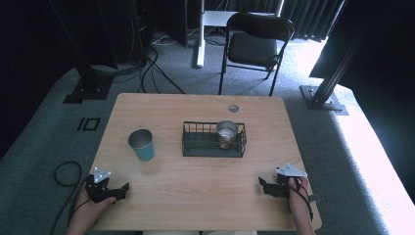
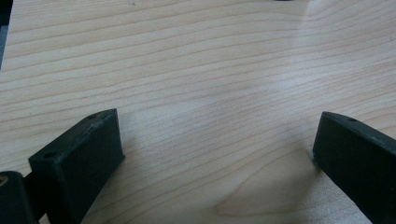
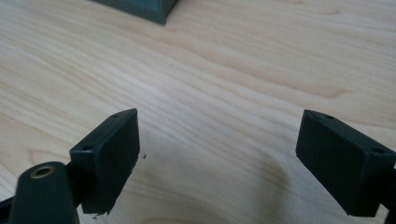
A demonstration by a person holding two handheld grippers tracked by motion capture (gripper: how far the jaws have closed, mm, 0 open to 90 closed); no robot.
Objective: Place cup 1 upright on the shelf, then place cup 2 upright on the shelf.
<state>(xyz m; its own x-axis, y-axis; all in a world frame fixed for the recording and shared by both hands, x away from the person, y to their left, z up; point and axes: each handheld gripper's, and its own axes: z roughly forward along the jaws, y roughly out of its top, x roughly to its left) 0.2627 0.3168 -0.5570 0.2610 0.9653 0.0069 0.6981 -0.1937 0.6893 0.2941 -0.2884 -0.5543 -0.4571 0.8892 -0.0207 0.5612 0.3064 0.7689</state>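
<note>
The left gripper [image 1: 120, 190] rests at the near left corner of the light wooden bench [image 1: 205, 205], jaws spread apart with bare wood grain between them; the right gripper [image 1: 265, 186] rests at the near right corner, jaws likewise spread and holding nothing. A teal tapered metal cup [image 1: 142, 145] stands upright on the bench, left of centre, its silver interior visible through the open mouth; it stands well apart from both grippers. A dark green wire basket [image 1: 189, 145], rectangular with a solid lower wall, sits at bench centre; a copper-coloured metal cup [image 1: 227, 134] with a silver interior stands upright in its right half.
</note>
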